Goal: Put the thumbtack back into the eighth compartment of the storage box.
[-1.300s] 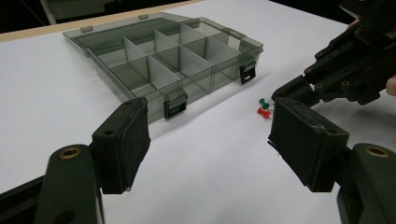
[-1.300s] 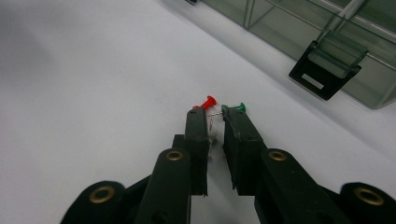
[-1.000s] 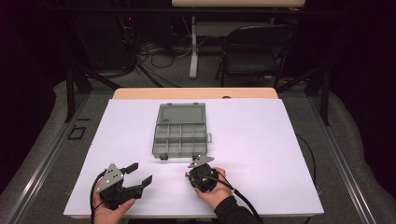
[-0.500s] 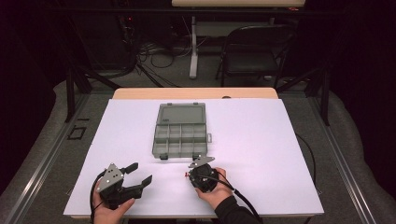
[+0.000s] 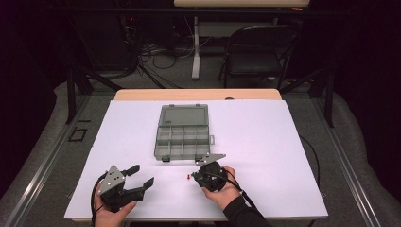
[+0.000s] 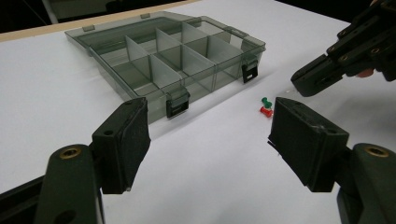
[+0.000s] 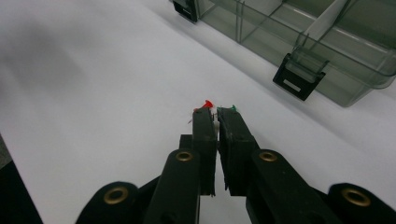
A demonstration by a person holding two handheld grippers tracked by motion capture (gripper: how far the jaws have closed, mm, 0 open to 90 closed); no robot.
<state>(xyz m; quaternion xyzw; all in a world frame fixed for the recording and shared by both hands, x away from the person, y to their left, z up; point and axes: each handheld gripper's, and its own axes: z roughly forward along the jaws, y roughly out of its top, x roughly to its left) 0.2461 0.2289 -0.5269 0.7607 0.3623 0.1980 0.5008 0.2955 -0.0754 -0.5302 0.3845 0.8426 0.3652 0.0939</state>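
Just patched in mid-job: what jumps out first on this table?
An open grey compartment box sits mid-table on the white sheet, its cells looking empty. Just in front of it lie a red pushpin and a green pushpin, with the right gripper nearly closed right at them. The left gripper waits wide open nearby.

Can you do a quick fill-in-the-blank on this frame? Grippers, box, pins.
1. The left gripper has its jaws wide ____.
2. The organizer box lies on the white table with its lid ____.
3. Beside the red pushpin lies a ____ pushpin.
4. The right gripper has its nearly closed jaws pointing at the two ____.

Missing words: open; open; green; pushpins
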